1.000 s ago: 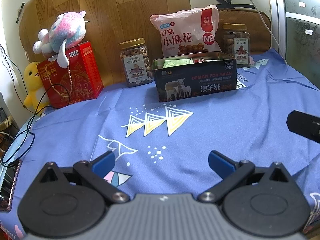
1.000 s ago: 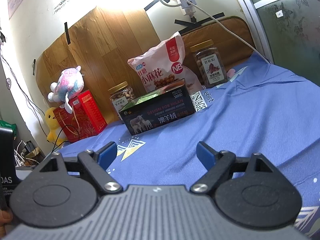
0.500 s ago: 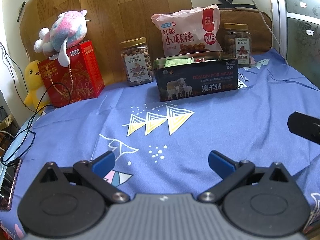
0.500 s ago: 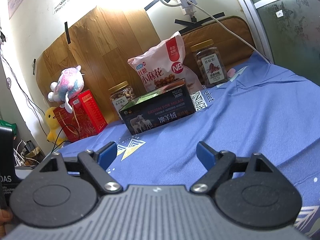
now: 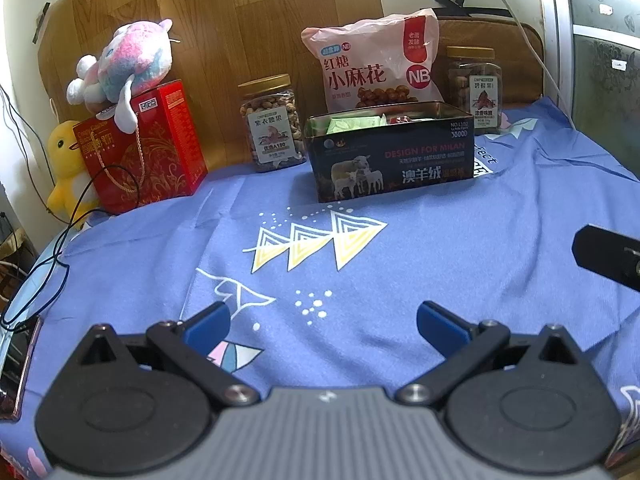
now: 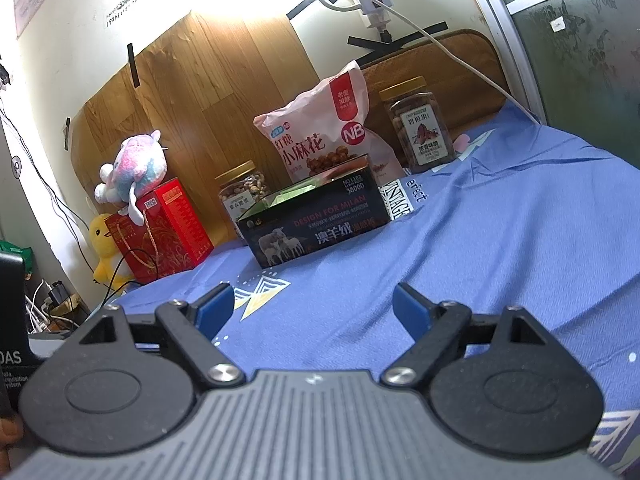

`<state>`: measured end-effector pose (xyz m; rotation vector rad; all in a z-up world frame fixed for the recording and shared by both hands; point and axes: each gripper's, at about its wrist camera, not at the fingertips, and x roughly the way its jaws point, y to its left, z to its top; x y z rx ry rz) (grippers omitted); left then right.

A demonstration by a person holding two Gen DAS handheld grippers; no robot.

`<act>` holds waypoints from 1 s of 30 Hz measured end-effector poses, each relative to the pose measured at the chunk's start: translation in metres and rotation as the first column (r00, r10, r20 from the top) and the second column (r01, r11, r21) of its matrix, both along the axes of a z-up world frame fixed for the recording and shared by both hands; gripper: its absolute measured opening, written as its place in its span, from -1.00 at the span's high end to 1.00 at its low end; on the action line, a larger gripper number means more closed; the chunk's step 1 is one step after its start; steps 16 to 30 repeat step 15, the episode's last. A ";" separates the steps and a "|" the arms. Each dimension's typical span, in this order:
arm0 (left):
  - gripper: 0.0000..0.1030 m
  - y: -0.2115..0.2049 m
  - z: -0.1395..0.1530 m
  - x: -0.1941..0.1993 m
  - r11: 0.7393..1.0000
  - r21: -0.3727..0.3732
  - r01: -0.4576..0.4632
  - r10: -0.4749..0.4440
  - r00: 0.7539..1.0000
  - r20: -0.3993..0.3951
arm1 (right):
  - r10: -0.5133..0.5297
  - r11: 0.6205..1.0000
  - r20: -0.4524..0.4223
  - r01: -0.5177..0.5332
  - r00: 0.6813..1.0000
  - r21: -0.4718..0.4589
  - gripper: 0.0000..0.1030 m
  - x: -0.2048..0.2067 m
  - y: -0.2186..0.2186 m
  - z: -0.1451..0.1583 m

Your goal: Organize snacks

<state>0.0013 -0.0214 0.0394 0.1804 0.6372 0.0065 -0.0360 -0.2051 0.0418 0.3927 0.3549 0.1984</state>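
A dark open tin [image 5: 394,160] printed with sheep stands at the back of the blue cloth, with green and red packets inside. Behind it leans a pink snack bag [image 5: 376,66]. A jar of nuts [image 5: 272,124] stands to its left and another jar [image 5: 476,86] to its right. The same tin [image 6: 316,226], bag [image 6: 320,136] and jars [image 6: 242,192] [image 6: 422,128] show in the right wrist view. My left gripper [image 5: 322,322] hangs open over the cloth, well short of the tin, nothing between its blue pads. My right gripper [image 6: 314,306] is open and empty too.
A red gift box [image 5: 146,148] with a plush toy [image 5: 124,68] on top stands at the back left, a yellow duck [image 5: 66,172] beside it. A black cable [image 5: 60,264] trails over the left edge. A wooden board [image 5: 248,20] backs the table. The other gripper's black body [image 5: 608,254] shows at right.
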 end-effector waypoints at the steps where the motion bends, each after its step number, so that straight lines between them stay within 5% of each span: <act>1: -1.00 0.000 0.000 0.000 1.000 0.000 0.001 -0.001 1.000 -0.001 | 0.000 1.000 0.000 0.000 1.000 0.000 -0.71 0.000 0.000 0.000; 30: -1.00 -0.005 0.001 0.001 0.999 -0.016 0.045 -0.044 0.999 0.007 | -0.005 1.000 -0.003 0.005 1.000 0.006 -0.71 0.001 -0.003 -0.002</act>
